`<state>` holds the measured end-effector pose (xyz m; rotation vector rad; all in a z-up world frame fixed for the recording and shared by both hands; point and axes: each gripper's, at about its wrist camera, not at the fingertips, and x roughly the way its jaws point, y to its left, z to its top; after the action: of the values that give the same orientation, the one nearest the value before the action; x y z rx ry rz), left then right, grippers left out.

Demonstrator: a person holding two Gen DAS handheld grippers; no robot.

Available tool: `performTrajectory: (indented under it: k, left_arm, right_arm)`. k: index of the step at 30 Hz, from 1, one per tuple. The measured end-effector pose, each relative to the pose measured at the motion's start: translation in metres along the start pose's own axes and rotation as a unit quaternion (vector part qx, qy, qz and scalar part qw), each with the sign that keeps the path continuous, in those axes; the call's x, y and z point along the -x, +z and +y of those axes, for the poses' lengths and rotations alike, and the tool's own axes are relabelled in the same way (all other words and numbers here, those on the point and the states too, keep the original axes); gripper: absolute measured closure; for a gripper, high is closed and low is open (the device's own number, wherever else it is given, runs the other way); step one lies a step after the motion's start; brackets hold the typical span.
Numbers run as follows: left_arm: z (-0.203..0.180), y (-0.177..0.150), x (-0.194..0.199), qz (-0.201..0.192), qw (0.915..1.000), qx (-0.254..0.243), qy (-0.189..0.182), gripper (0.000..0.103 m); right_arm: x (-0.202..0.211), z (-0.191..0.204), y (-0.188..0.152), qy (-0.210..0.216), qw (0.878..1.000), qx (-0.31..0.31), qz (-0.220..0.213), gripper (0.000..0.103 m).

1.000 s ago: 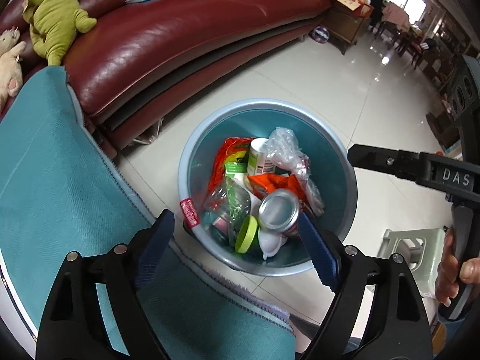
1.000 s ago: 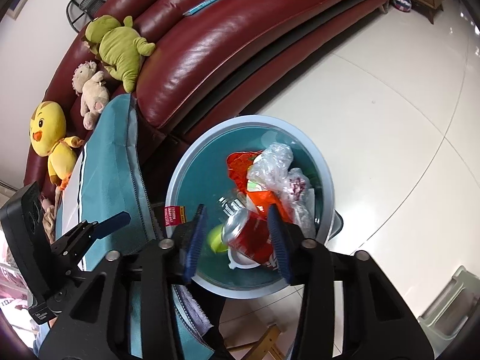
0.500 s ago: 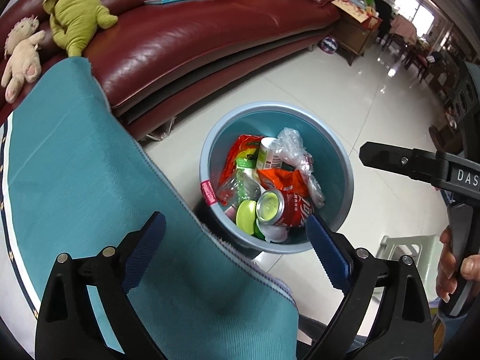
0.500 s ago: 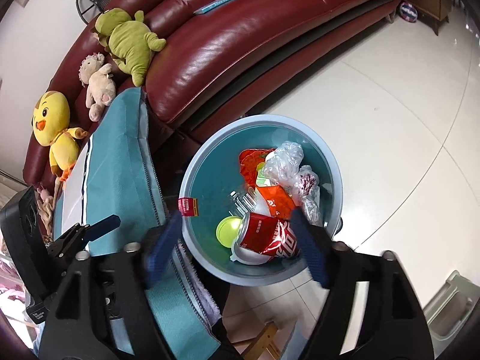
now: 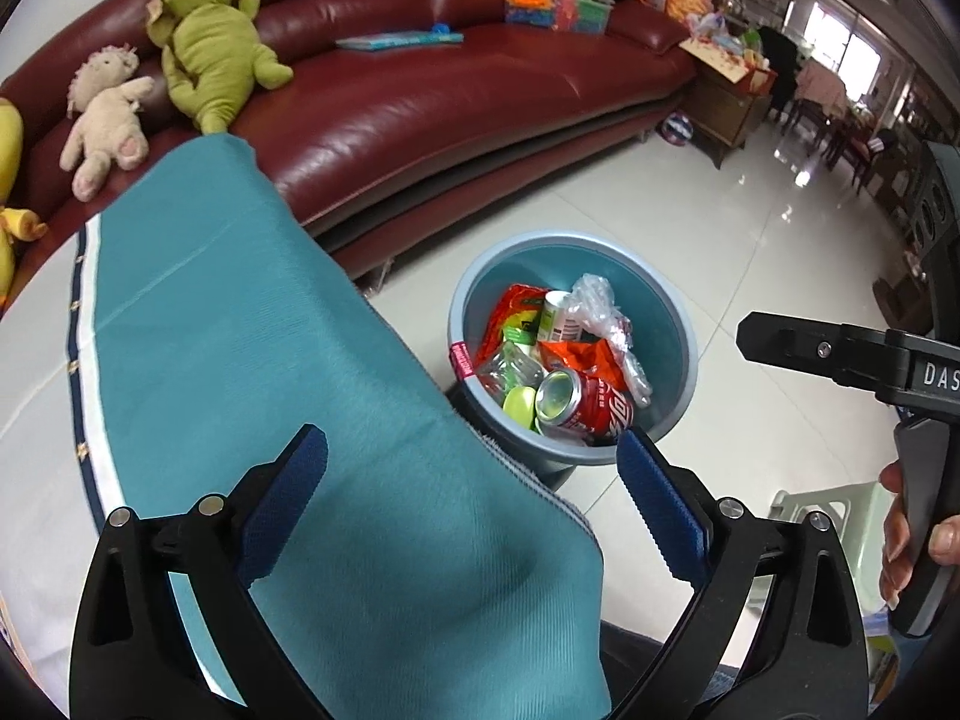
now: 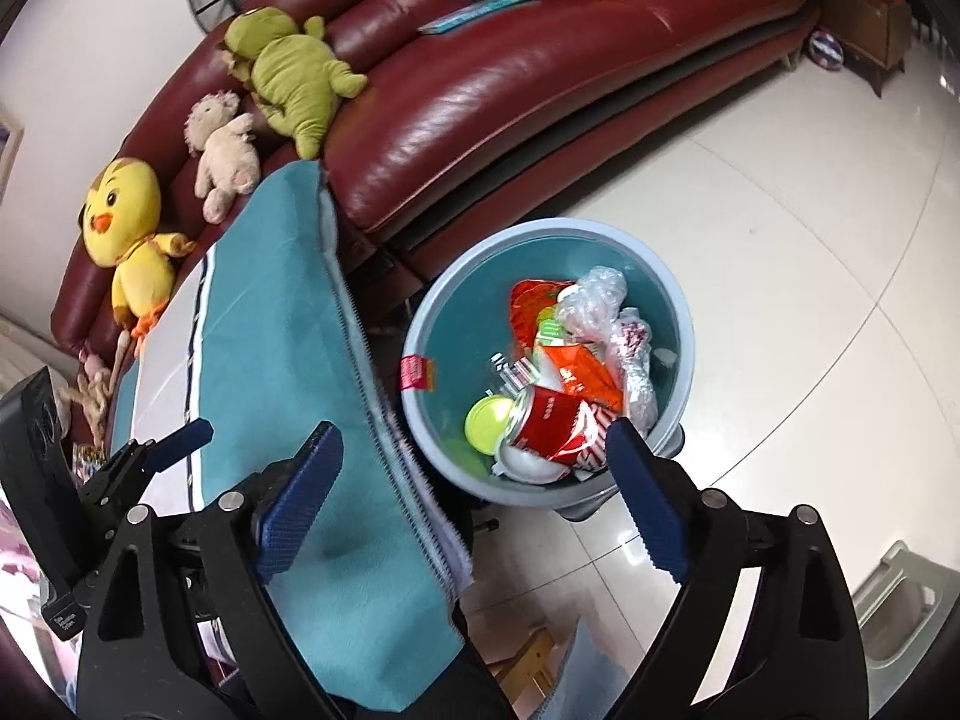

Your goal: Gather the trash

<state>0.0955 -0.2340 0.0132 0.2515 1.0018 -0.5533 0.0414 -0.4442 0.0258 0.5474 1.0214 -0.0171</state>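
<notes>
1. The left tongs (image 5: 471, 498) stand wide apart and are opening a little more, with nothing between the blue pads (image 5: 282, 504); they hang over the near corner of the teal-covered surface (image 5: 252, 360).
2. The right tongs (image 6: 474, 498) are opening too, jaws far apart and empty, above the gap between the surface and the bin.
3. The grey-blue bin (image 6: 684, 324) stands on the tiled floor (image 6: 780, 192), just right of the surface and near the front of the dark red sofa (image 6: 540, 60).
4. The trash lies inside the bin: a red soda can (image 6: 561, 423) on its side at the near edge, clear of both tongs, beside a lime-green lid (image 6: 486, 423).
5. Further in sit orange wrappers (image 6: 579, 375), crumpled clear plastic (image 6: 594, 294) and a clear bottle (image 5: 510, 369).
6. On the sofa's left end rest a green plush (image 5: 207, 48), a pale plush (image 5: 105, 120) and a yellow chick plush (image 6: 123, 216).
7. In the left view a hand (image 5: 918, 534) grips the right tongs' handle at the far right.
</notes>
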Motion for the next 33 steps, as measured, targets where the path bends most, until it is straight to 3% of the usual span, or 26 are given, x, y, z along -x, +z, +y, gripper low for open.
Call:
performTrajectory:
  k: [7, 21, 33]
  left_arm:
    - [0.001, -0.018, 0.028, -0.024, 0.9994, 0.011, 0.022, 0.004]
    - [0.018, -0.064, 0.033, 0.005, 0.997, 0.06, 0.049, 0.004]
    - [0.023, -0.078, 0.032, 0.014, 0.9959, 0.065, 0.06, 0.004]
  right_arm:
    - [0.023, 0.02, -0.019, -0.015, 0.999, 0.038, -0.015, 0.007]
    - [0.022, 0.028, -0.058, -0.091, 0.991, 0.102, 0.004, 0.007]
    - [0.013, 0.022, -0.065, -0.08, 0.993, 0.089, 0.018, 0.007]
